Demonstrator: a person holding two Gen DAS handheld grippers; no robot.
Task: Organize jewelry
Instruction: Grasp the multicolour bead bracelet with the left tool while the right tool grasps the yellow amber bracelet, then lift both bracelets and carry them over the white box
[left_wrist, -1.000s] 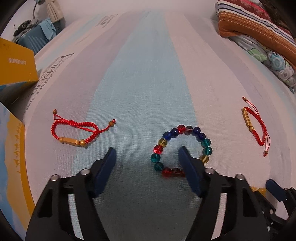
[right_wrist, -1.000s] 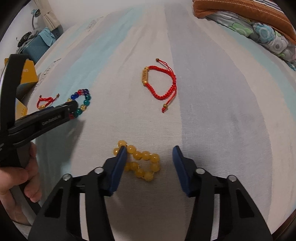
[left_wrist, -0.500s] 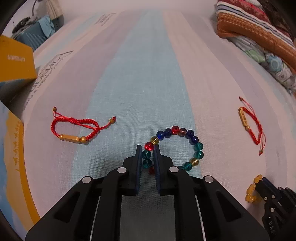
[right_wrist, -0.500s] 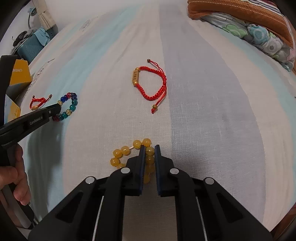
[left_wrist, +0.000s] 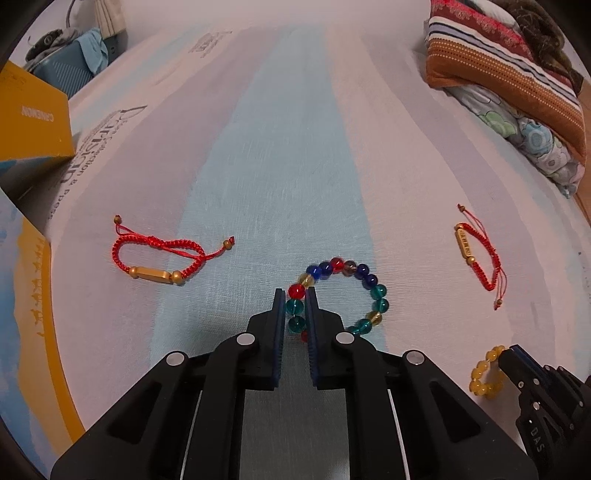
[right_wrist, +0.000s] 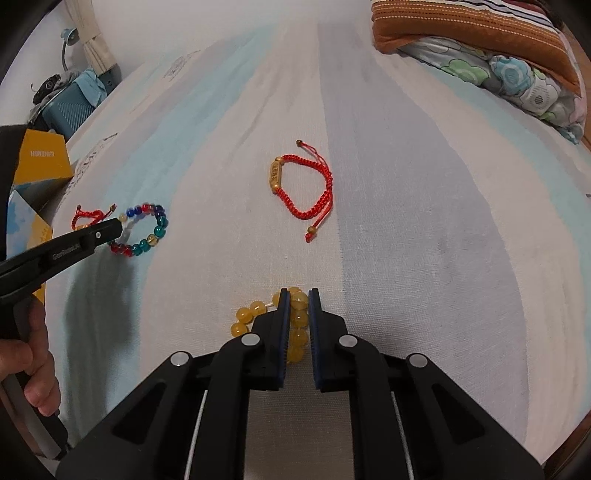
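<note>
both jaws have snapped from spread to pinching since a sec ago. left wrist view: left gripper (left_wrist: 295, 306) is clamping the multicolour bead bracelet (left_wrist: 341, 295) on its near-left beads, bracelet lying on the striped bedsheet (left_wrist: 288, 147), prob ready for lifting. right wrist view: right gripper (right_wrist: 296, 314) is pinching the yellow bead bracelet (right_wrist: 273, 321) mid-loop; red cord bracelet (right_wrist: 306, 188) is lying untouched beyond.

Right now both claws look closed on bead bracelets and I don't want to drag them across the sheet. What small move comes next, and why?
Probably lift both straight up a little. The left claw pinches the multicolour bracelet and the right claw pinches the yellow bracelet, yet both loops still lie on the sheet. Raising them first should clear the cloth before carrying them anywhere.
</note>
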